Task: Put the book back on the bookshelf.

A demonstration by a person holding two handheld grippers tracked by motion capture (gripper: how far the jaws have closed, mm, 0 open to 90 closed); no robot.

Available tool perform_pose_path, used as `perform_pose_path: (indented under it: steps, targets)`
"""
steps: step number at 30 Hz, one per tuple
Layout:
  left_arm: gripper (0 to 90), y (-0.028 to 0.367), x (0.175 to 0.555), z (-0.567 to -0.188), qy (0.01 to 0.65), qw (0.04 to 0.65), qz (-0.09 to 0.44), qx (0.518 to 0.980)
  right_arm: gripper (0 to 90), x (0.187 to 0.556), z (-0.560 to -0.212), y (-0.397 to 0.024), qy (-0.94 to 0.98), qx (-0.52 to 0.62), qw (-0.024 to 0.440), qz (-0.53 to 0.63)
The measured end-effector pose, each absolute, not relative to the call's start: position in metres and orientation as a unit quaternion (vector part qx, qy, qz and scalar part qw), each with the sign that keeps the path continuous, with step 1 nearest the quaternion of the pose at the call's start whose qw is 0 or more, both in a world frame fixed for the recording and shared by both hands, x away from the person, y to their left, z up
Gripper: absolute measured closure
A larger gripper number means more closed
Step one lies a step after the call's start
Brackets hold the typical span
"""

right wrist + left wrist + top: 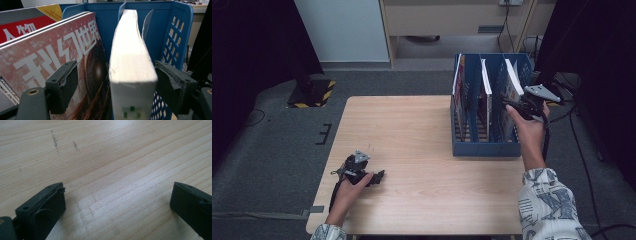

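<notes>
Right gripper view: book (pixel 131 67) bottom cut off

This looks like an office or lab room. A pale wooden tabletop (pixel 412 150) stands on grey carpet (pixel 272 150). On the tabletop's far right sits a blue file rack (pixel 484 147) holding magazines (pixel 62 50). Beyond the tabletop, black-and-yellow hazard tape (pixel 312 95) marks a stand's base.

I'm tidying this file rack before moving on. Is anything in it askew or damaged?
Nothing looks damaged. The thick book stands in the blue rack's rightmost slot, between the right gripper's open jaws; the magazine beside it leans slightly.
</notes>
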State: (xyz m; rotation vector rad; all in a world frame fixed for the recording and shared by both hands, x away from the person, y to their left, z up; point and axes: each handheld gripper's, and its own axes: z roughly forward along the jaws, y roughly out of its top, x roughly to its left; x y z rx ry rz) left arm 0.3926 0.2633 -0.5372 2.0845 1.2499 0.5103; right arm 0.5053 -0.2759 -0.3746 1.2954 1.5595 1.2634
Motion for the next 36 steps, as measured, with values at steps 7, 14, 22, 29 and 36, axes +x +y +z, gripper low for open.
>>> perform_pose_path:
  steps: [7,14,22,29,36]
  targets:
    - [0.0,0.263,0.393,-0.537,0.476,0.323,0.195,0.794,18.1,0.5,-0.375,-0.278,0.613,0.506,0.36,0.488]
    - [0.0,0.263,0.393,-0.537,0.476,0.323,0.195,0.794,16.3,0.495,-0.375,-0.28,0.616,0.51,0.356,0.484]
    - [0.0,0.263,0.393,-0.537,0.476,0.323,0.194,0.794,12.5,0.49,-0.373,-0.283,0.619,0.513,0.354,0.479]
    - [0.0,0.263,0.393,-0.537,0.477,0.323,0.195,0.794,11.2,0.485,-0.373,-0.285,0.621,0.513,0.35,0.479]
    - [0.0,0.263,0.393,-0.537,0.477,0.323,0.195,0.794,10.5,0.481,-0.372,-0.284,0.623,0.51,0.349,0.48]
